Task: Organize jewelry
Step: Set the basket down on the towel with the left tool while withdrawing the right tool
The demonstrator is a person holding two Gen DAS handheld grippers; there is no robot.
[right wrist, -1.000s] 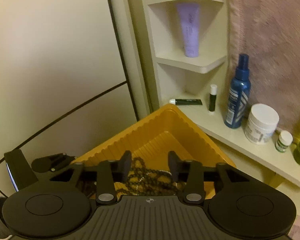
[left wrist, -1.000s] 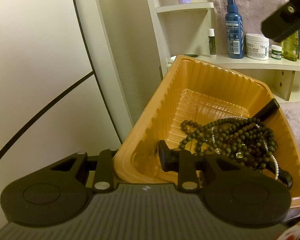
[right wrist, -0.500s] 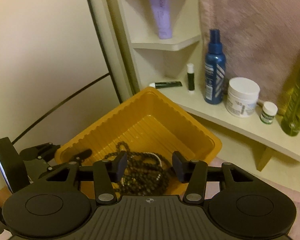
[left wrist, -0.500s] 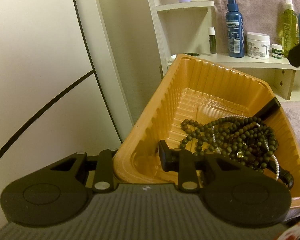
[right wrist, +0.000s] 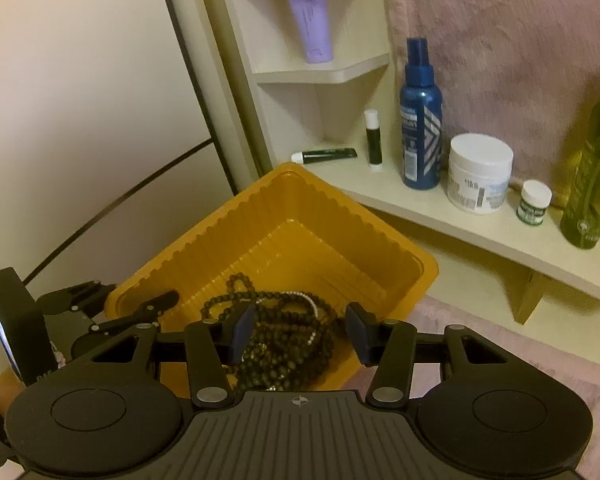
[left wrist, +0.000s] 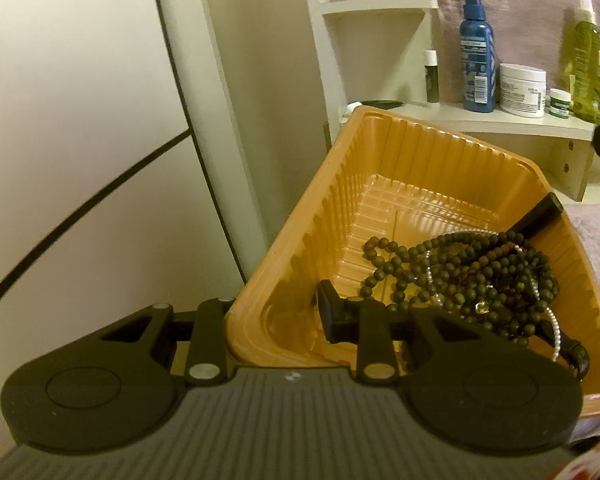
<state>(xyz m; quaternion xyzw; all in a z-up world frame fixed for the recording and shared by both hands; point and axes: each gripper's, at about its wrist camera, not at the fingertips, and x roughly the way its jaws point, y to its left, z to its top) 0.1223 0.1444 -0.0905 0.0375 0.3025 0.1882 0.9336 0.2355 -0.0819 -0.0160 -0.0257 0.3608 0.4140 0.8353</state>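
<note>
Orange ribbed plastic forms the tray (left wrist: 380, 200) that holds the jewelry: a tangled heap of dark olive-brown bead strands (left wrist: 480, 280) with a thin string of small white pearls (left wrist: 556, 332) looping through it, all gathered at the near end of the tray while the far end lies bare. A black strap-like piece (left wrist: 540, 216) leans against the tray wall beyond the heap. Going from left to right, the left gripper (left wrist: 272, 316) is clamped on the near rim of the tray, one finger outside the wall and the other finger (left wrist: 332, 312) inside, so the jaws stand narrow with only the thin plastic wall between them; the bead heap lies just to the right of that inner finger. In the right wrist view the same gripper reaches in from the lower left corner, gripping the tray's edge, with a bit of the person's sleeve behind it. The right gripper (right wrist: 300, 330) hangs over the tray's near side, tilted downward toward the bead heap (right wrist: 276, 328); its jaws have just been opening and stand moderately wide, with the beads showing in the gap below the blue pads (right wrist: 240, 332), which press on nothing. Beyond the right gripper's fingers a pale shelf (right wrist: 440, 216) carries a blue spray bottle (right wrist: 420, 120), a white jar (right wrist: 480, 172) and a green bottle (right wrist: 592, 176).
</note>
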